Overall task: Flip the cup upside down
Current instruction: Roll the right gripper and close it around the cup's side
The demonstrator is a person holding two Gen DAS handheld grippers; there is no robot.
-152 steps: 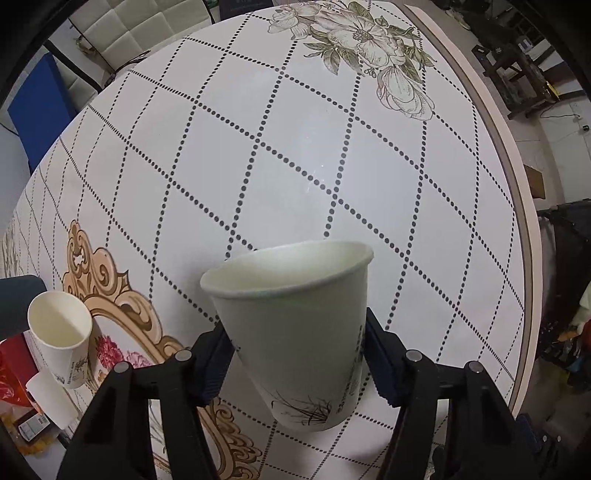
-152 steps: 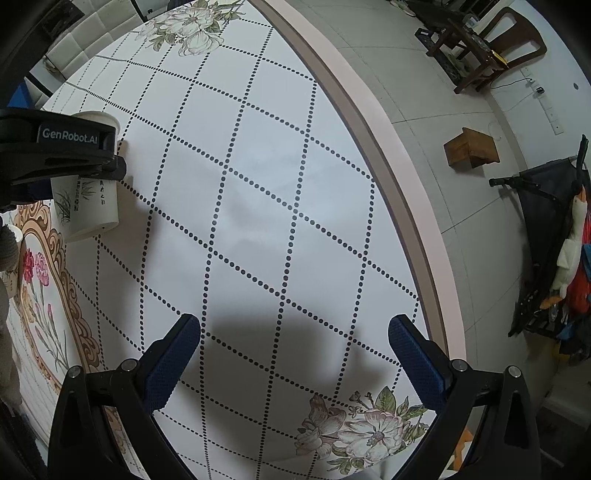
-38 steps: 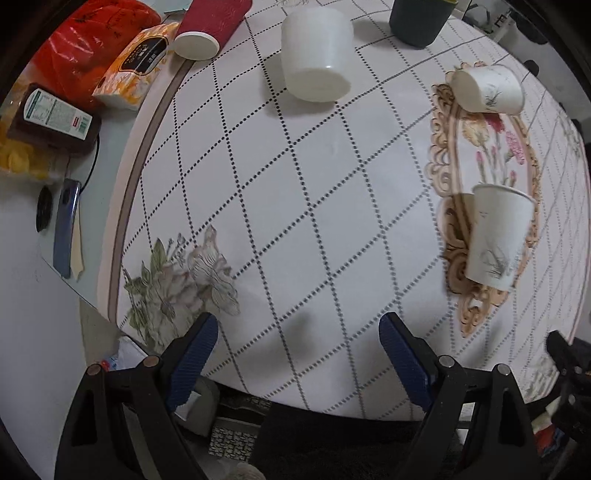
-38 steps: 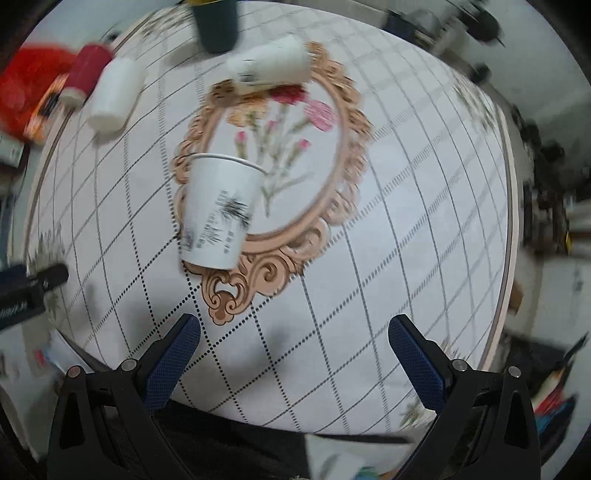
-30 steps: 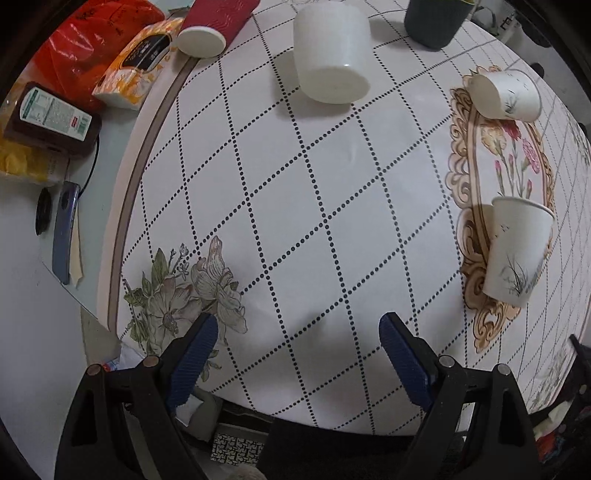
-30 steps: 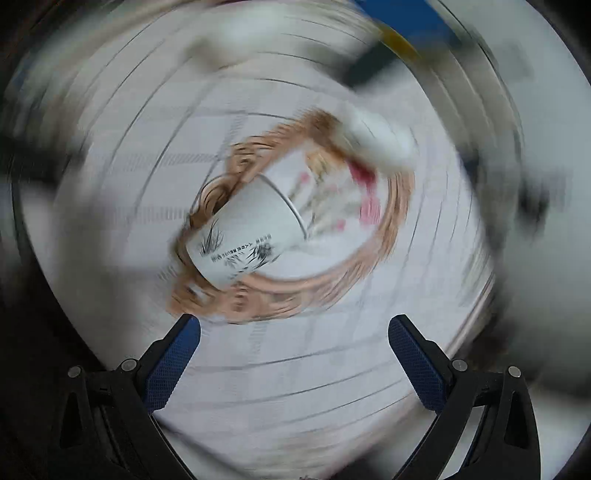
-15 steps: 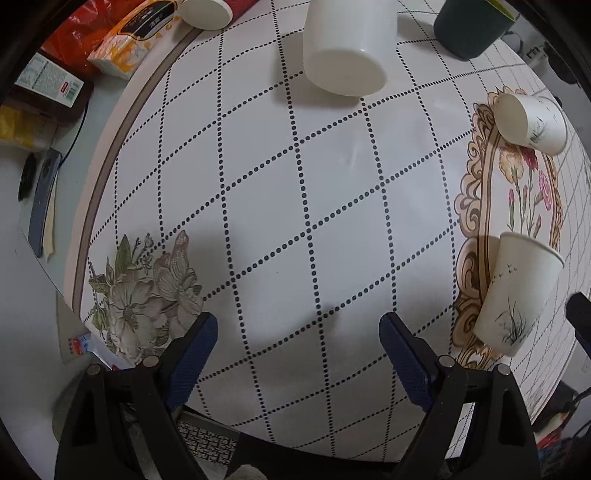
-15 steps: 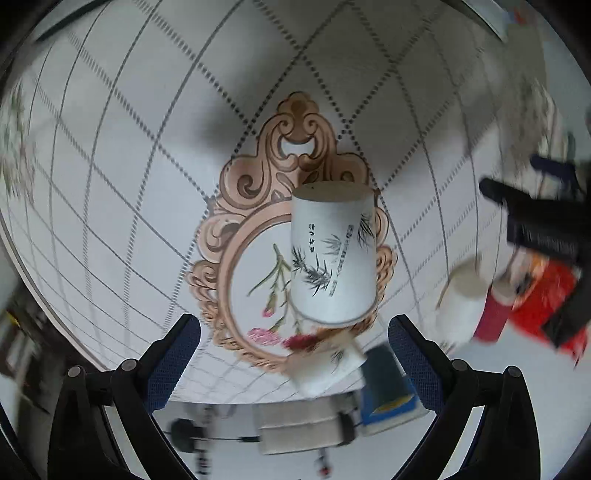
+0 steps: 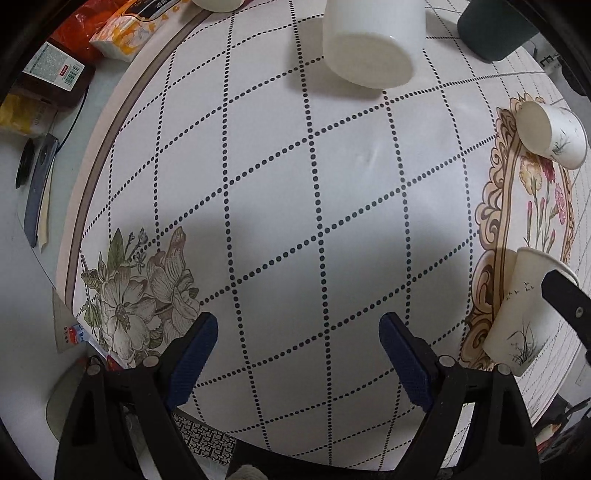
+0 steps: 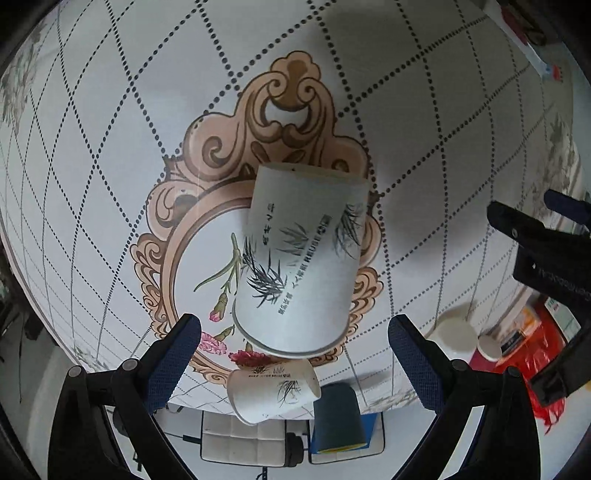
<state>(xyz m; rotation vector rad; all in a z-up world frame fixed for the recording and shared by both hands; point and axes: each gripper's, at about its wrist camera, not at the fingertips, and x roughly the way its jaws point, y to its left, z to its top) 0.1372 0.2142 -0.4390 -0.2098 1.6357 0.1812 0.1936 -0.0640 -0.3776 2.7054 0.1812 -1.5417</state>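
The white paper cup printed with dark bamboo leaves (image 10: 301, 258) is positioned on the ornate tan frame motif of the bench (image 10: 110, 110), untouched. The right gripper (image 10: 293, 354) is held around its rim end, jaws wide. The left gripper (image 9: 297, 356) is held wide, gripping nothing.

A round table (image 9: 295, 192) carries everything, covered by a white cloth crossed with dotted diamond lines, a grey-green flower print (image 9: 136, 299) near its edge and an ornate tan frame with red flowers (image 10: 192, 236) at its middle. On that frame stands a paper cup (image 10: 299, 258) printed with bamboo; a second paper cup (image 9: 554, 133) lies on its side at the frame's far end. A plain white cup (image 9: 369, 44) and a dark green cup (image 9: 491, 29) stand farther off.
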